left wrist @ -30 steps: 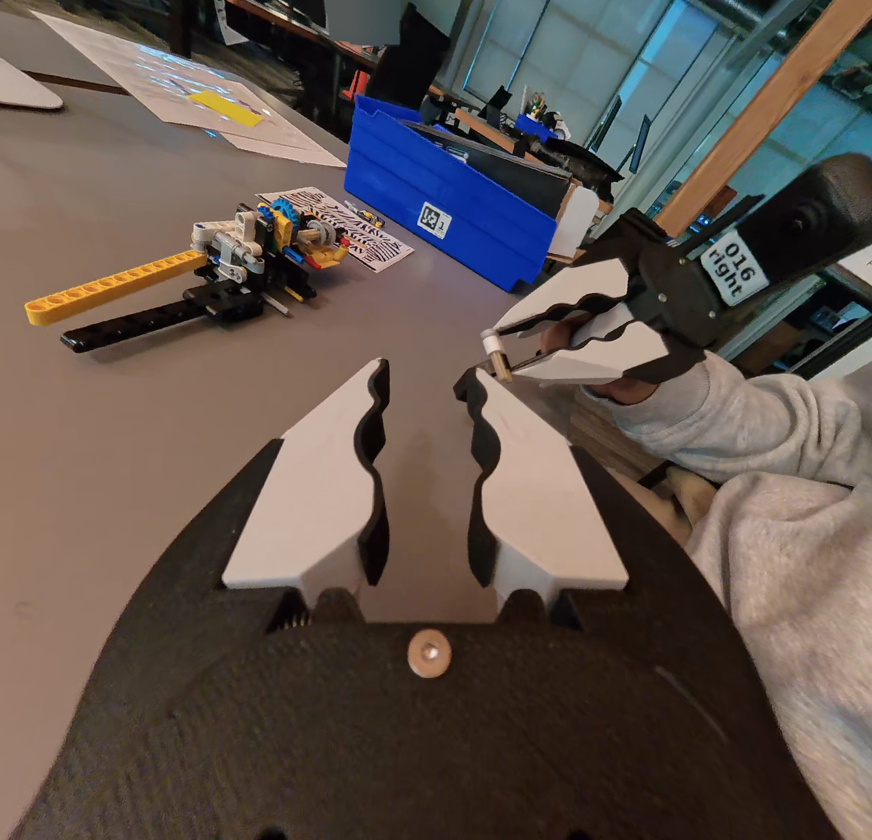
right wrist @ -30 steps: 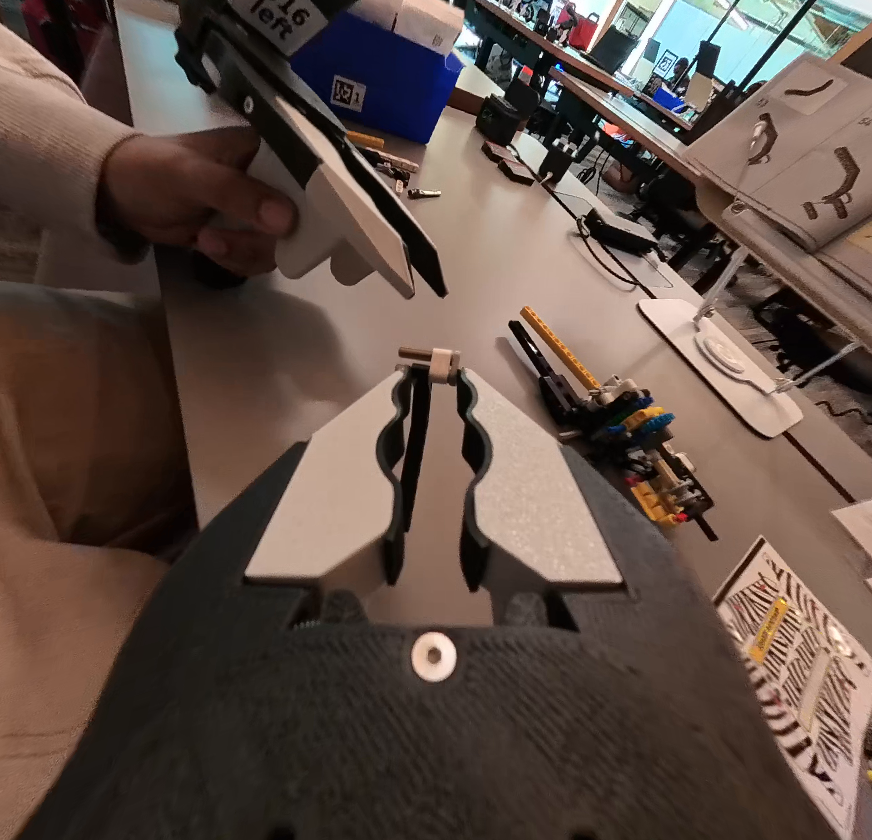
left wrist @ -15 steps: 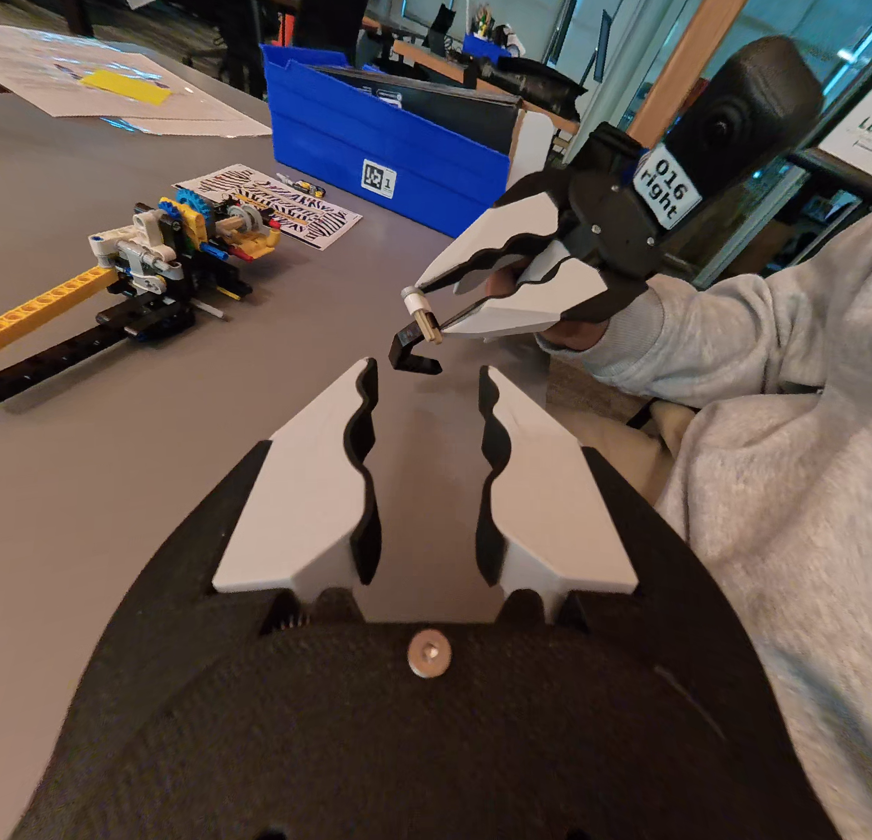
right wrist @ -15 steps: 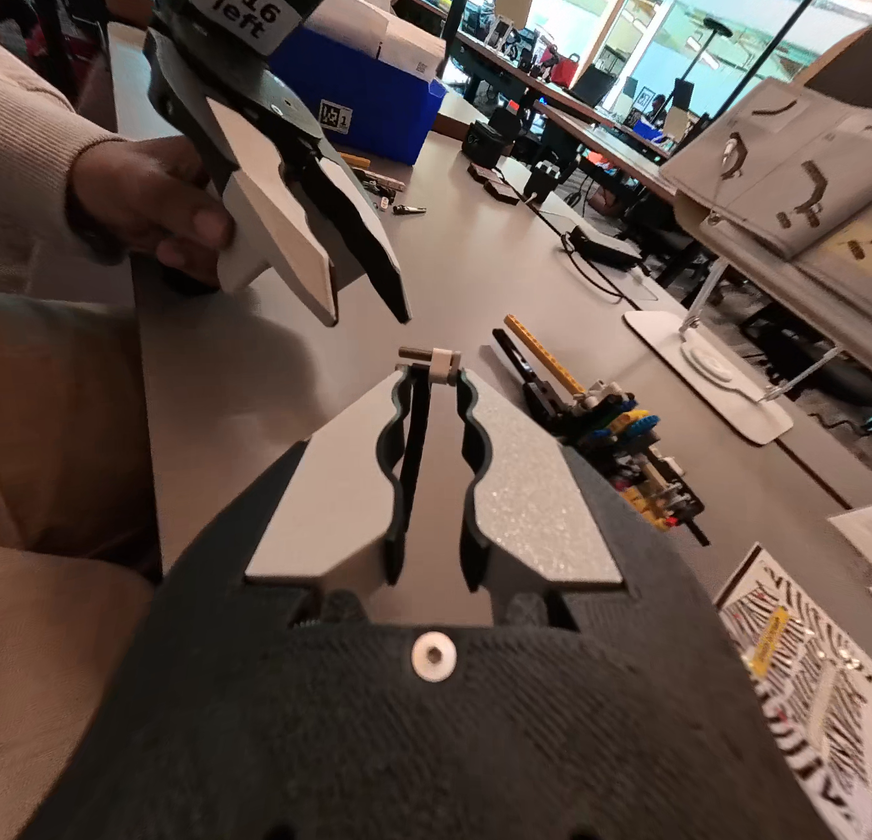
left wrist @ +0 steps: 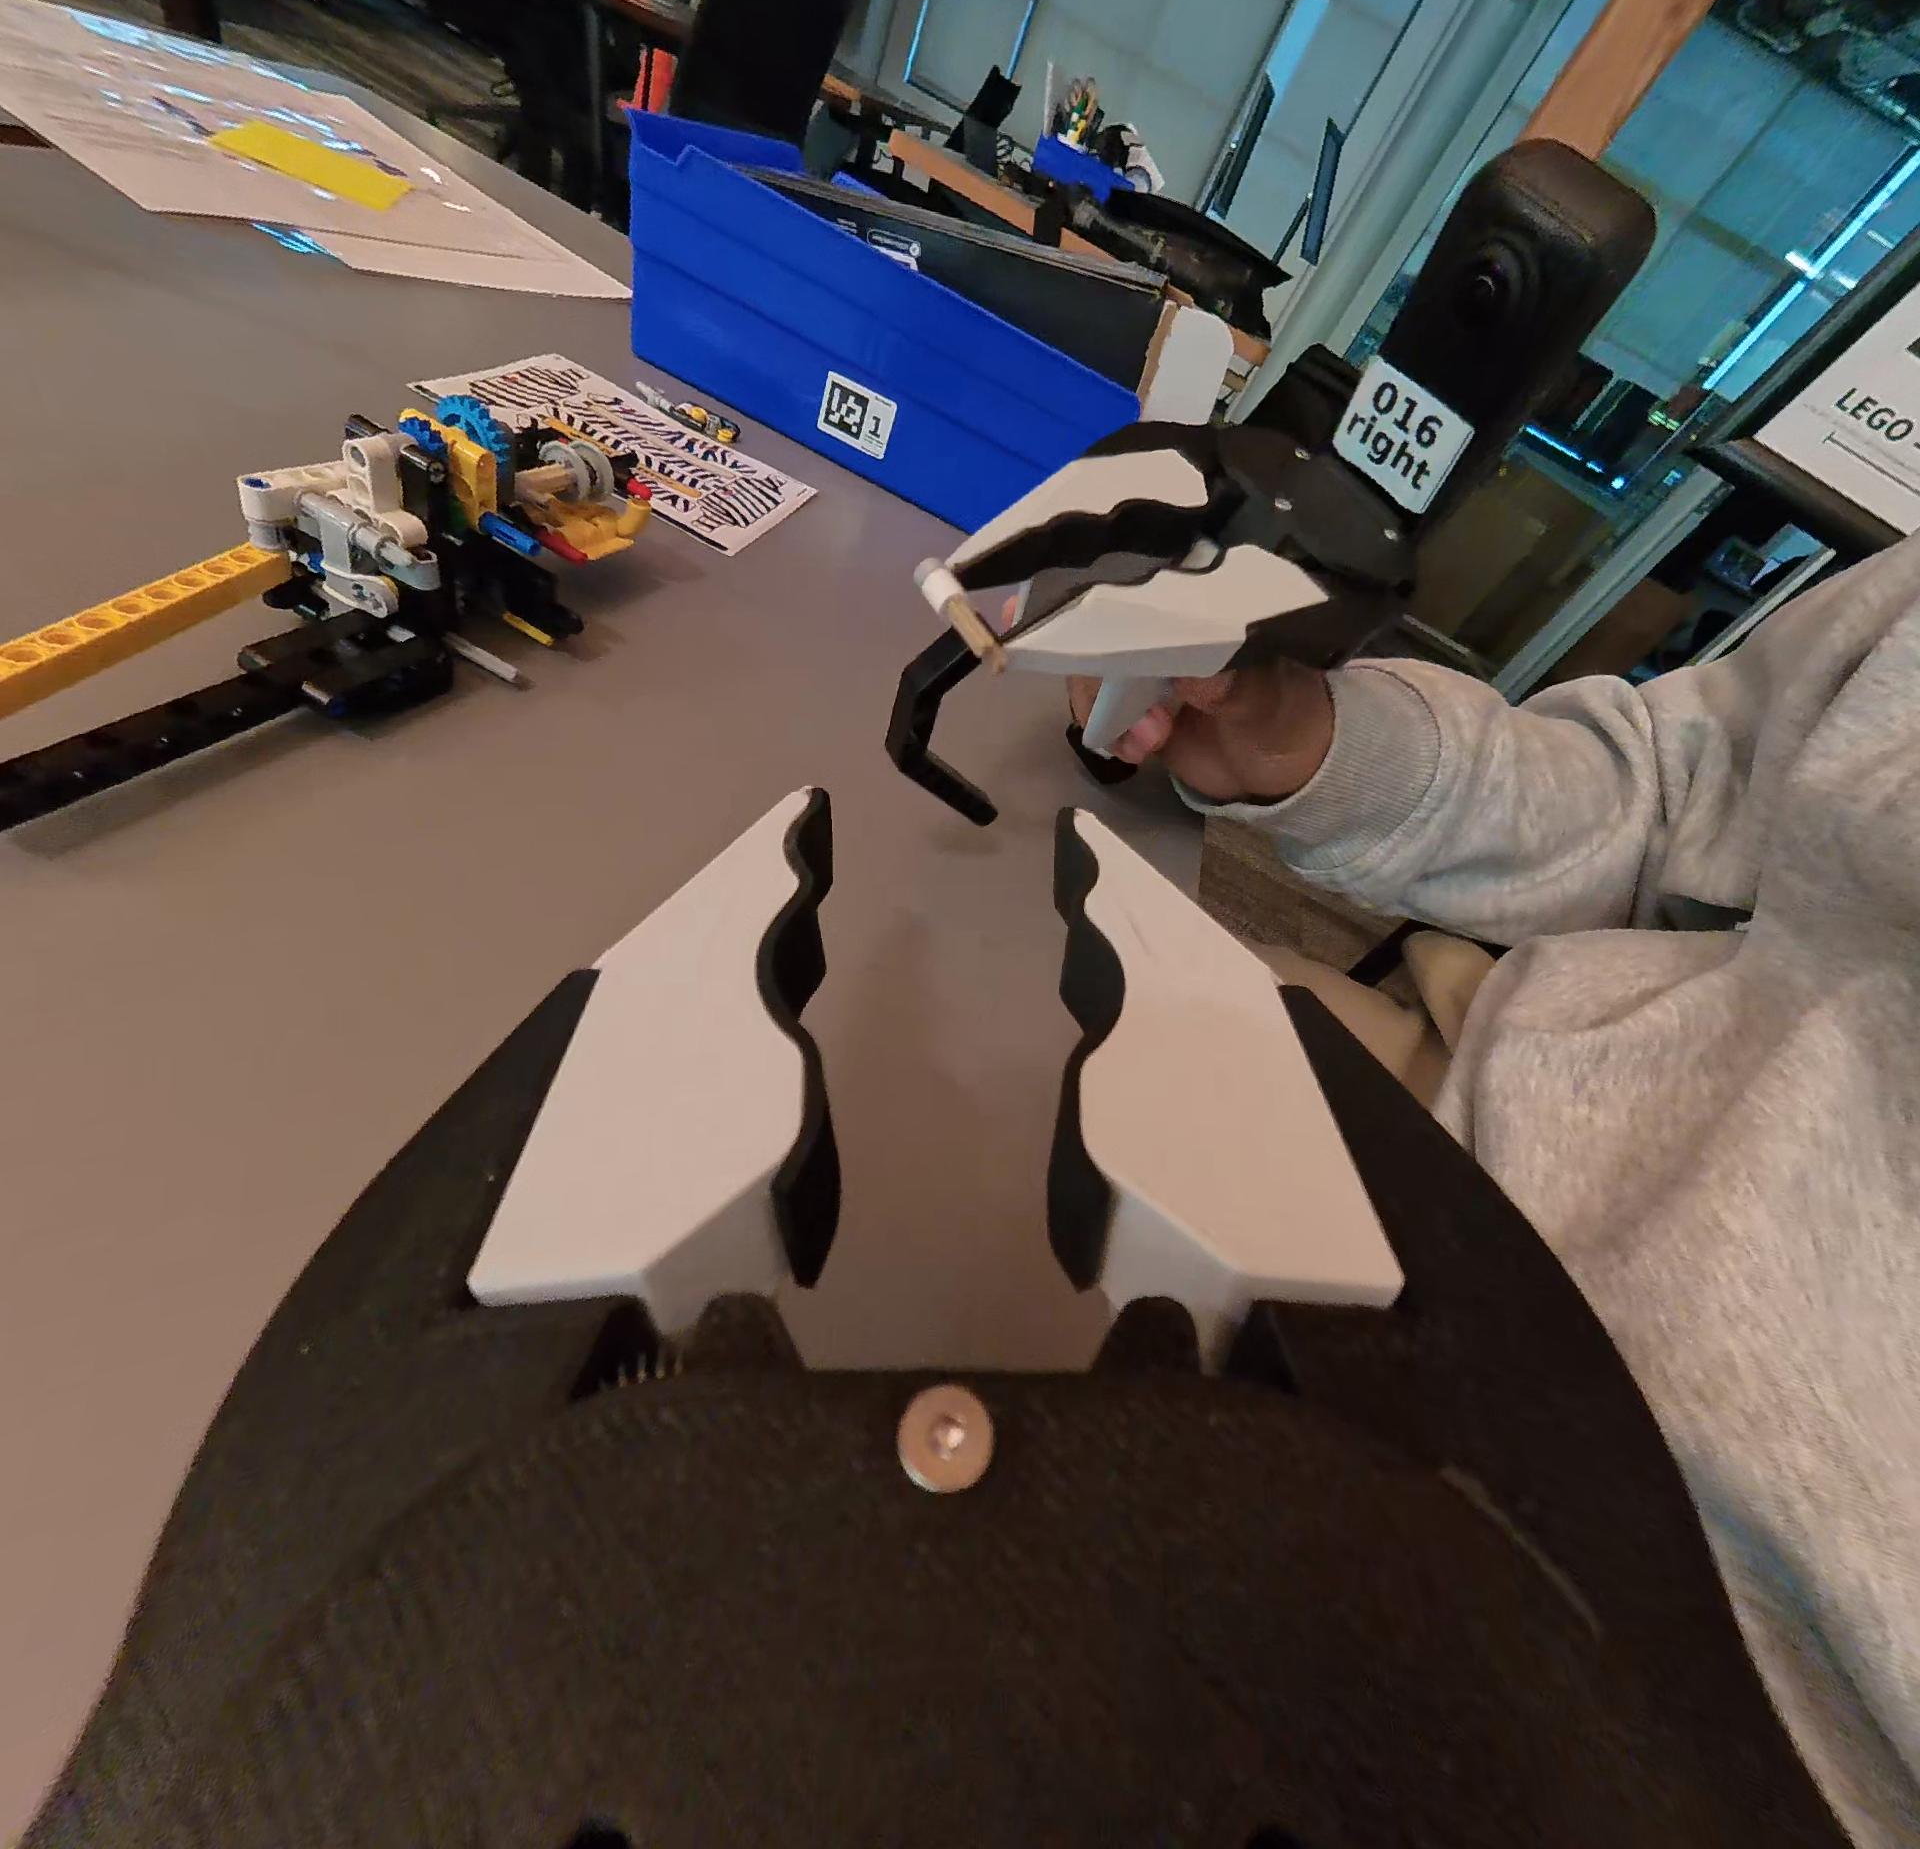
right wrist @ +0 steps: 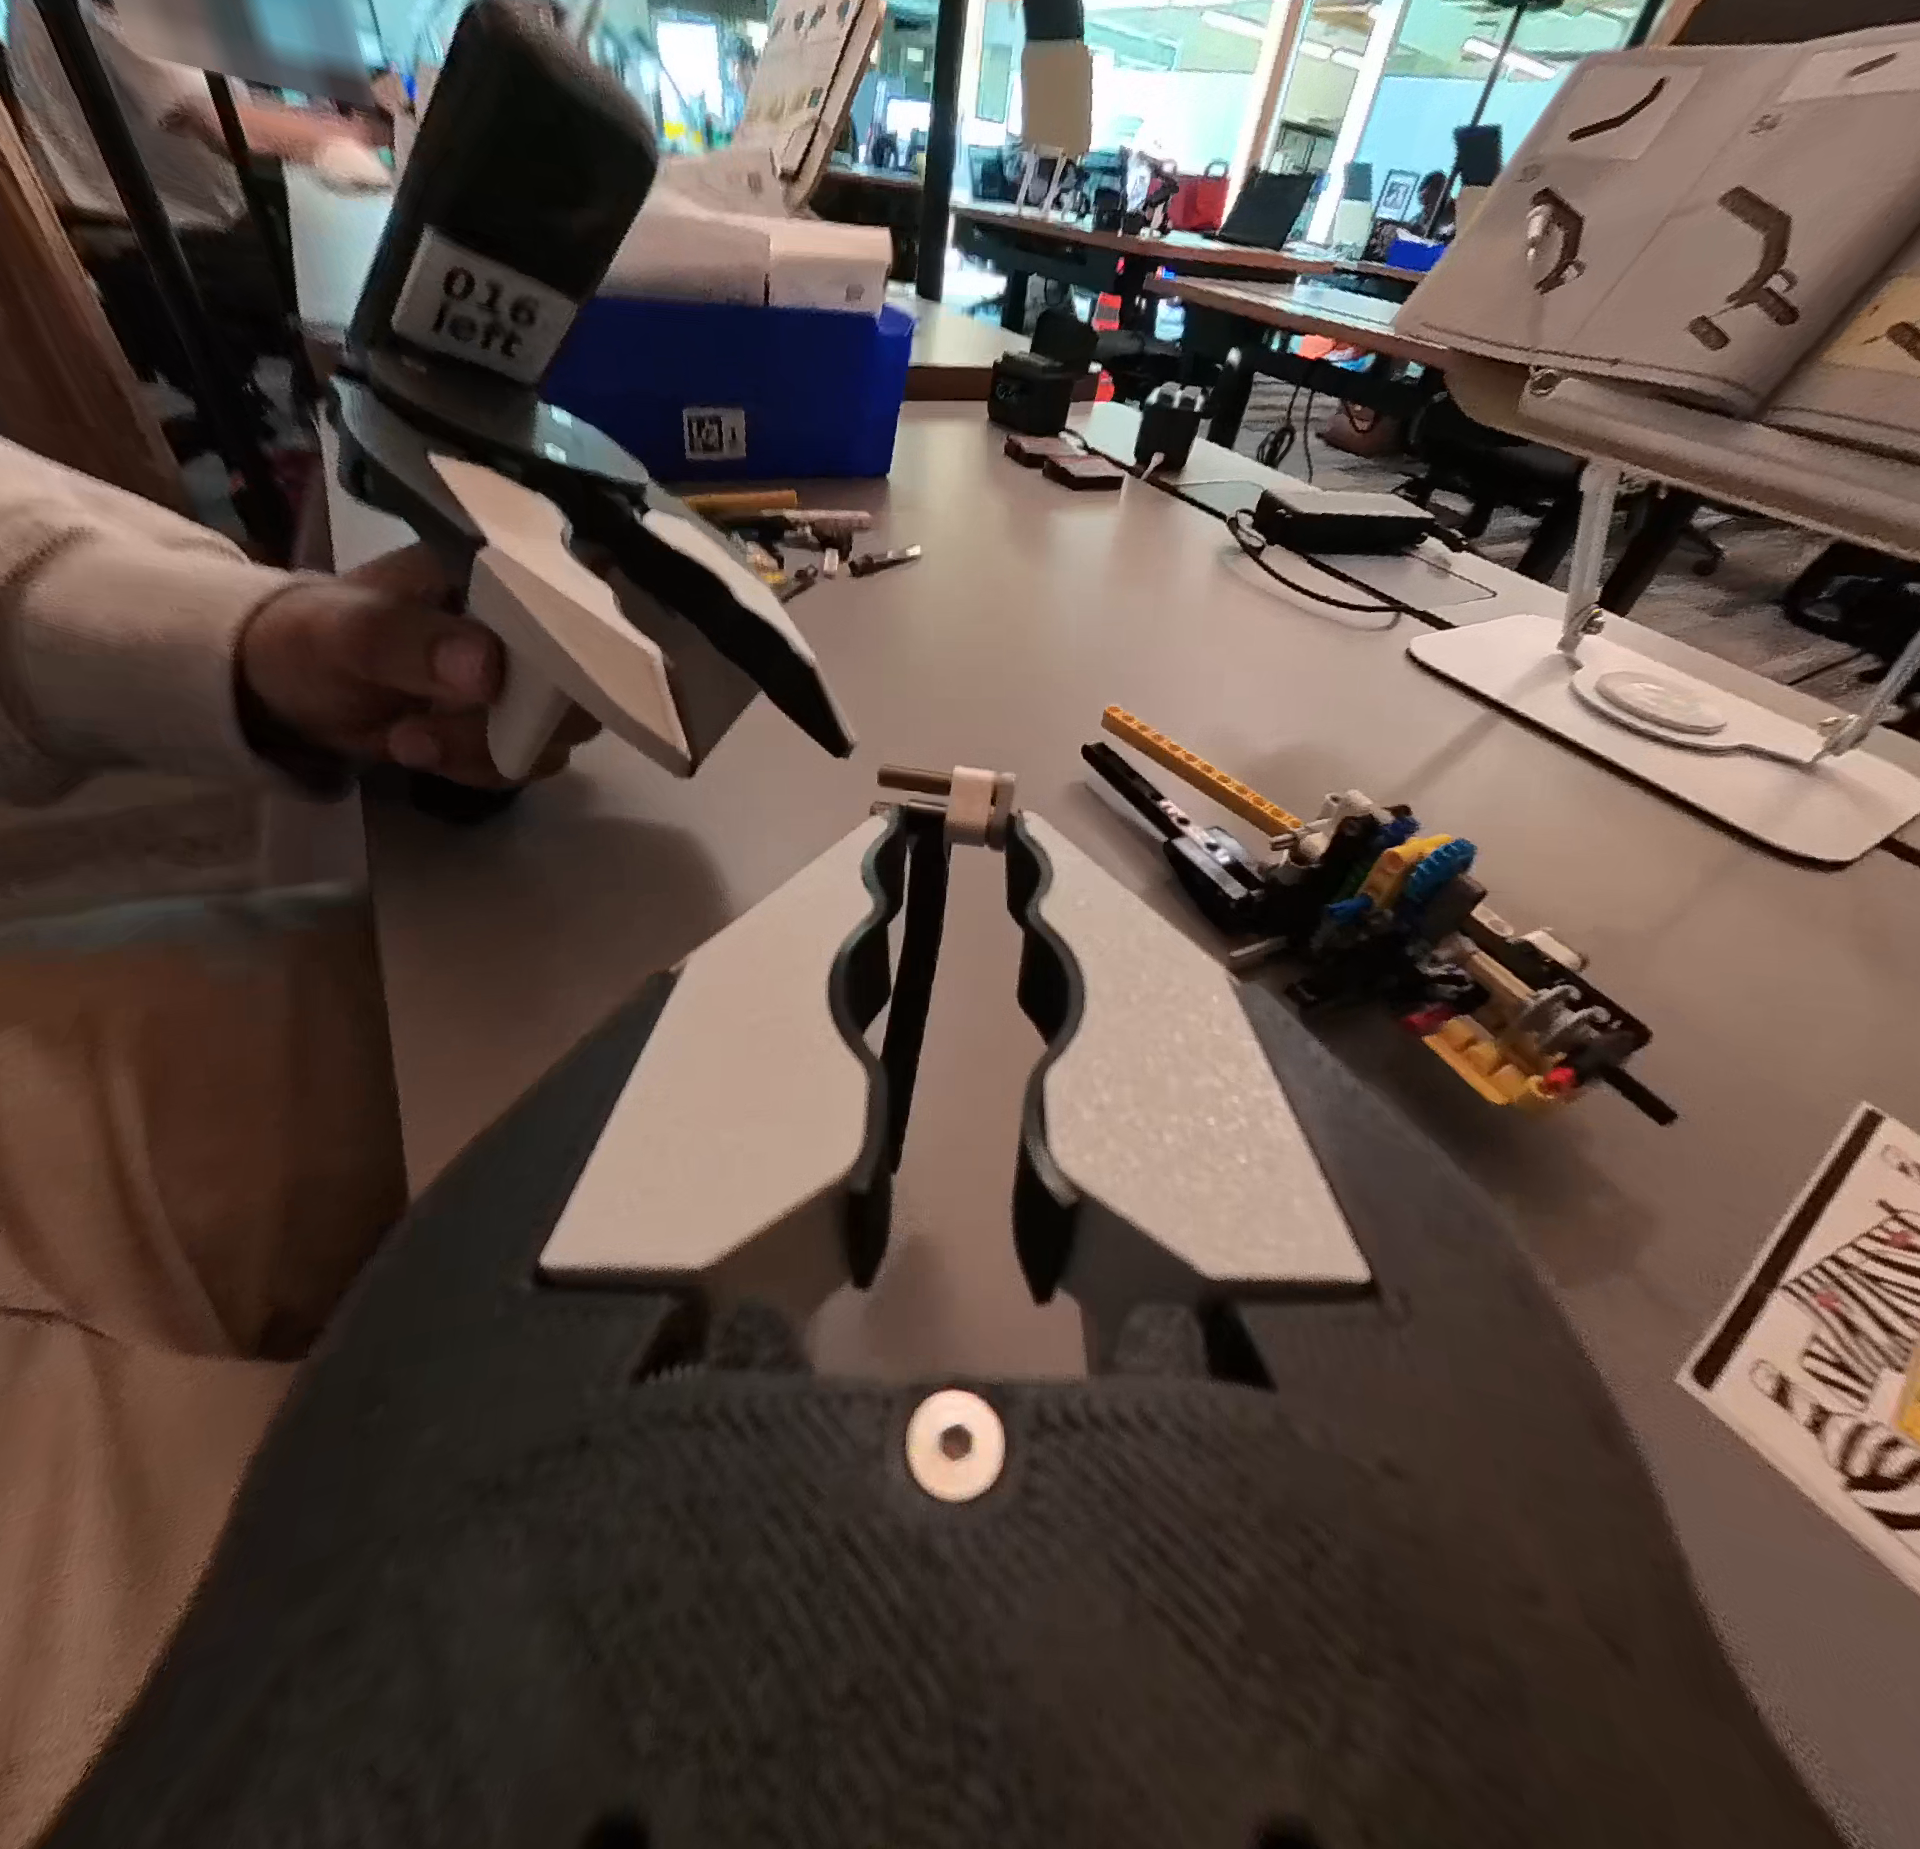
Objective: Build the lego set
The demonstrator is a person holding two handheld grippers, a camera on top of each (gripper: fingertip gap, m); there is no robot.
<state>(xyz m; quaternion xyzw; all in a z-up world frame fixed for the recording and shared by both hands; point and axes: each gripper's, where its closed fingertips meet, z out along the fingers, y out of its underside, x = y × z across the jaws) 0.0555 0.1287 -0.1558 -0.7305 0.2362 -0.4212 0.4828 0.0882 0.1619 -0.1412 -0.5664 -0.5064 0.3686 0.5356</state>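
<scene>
Black bent lego piece point(left wrist: 928, 719) pinched in right claw point(right wrist: 948, 828); left claw point(left wrist: 940, 820) spread, empty.

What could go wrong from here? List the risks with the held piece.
1. The right gripper pinches the black bent piece only at its tips, near the tan pin; it could pivot or slip out.
2. The left gripper is open and close below it; closing off-centre might knock the piece loose onto the table.

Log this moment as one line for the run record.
left gripper: open, empty | right gripper: shut on bent black lego beam with tan axle, white bush | part-built lego model: on grey table, untouched
</scene>
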